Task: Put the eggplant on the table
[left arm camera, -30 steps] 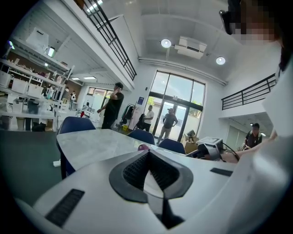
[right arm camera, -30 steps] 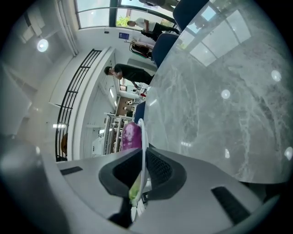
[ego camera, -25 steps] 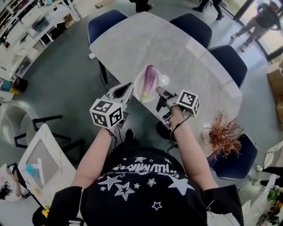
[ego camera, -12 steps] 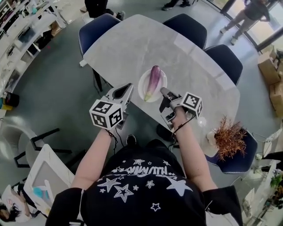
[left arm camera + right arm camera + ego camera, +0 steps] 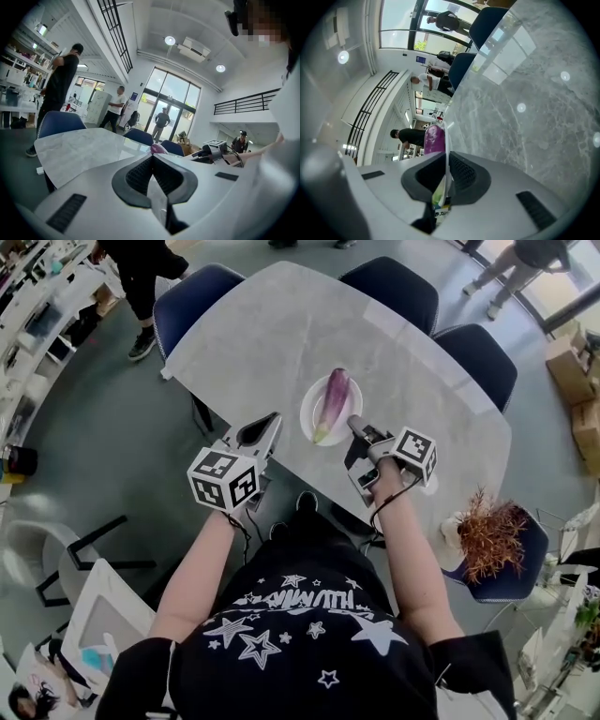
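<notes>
Right gripper [image 5: 353, 422] pinching plate [image 5: 310, 424] rim, eggplant [image 5: 434, 138] half-hidden

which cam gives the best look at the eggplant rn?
Head view: the whole eggplant lies on the white plate, whose rim the right gripper pinches. Right gripper view shows only its purple end above the jaws. Left gripper view catches just a purple sliver over the shut left gripper.

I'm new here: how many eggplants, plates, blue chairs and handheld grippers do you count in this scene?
Eggplant: 1
Plate: 1
Blue chairs: 4
Grippers: 2, the left gripper and the right gripper
Total: 8
</notes>
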### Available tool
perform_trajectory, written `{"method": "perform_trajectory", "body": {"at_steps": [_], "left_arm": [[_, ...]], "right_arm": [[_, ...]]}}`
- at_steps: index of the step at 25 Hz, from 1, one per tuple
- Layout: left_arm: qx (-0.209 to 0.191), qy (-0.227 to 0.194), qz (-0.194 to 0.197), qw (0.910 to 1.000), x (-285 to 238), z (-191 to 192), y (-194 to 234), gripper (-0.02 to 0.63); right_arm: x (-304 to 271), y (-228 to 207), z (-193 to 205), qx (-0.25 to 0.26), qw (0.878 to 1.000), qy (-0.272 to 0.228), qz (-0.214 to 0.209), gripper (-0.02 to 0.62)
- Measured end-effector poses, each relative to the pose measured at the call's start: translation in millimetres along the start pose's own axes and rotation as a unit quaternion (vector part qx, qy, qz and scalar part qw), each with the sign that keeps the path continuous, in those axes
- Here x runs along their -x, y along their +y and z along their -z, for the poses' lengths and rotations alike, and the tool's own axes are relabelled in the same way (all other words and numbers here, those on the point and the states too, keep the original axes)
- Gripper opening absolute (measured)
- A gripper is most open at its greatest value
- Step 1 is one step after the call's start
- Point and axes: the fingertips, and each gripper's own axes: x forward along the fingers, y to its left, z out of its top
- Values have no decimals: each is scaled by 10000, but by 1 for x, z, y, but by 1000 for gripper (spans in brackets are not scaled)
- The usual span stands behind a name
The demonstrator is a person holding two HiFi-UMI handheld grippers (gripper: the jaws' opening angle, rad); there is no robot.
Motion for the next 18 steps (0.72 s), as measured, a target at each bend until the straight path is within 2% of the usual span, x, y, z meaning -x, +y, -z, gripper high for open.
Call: {"method": "perform_trajectory", "body": {"at_steps": [4,18], "left_arm": [[-27,86,29,10000,-16,0,1,8],[-279,350,296,9986,-127,-25,-16,8]], "right_arm": [[-2,-6,-14,-106,9999,-70,-3,26],[-11,-27,-111,-359,9988,-320,-60,26]]}}
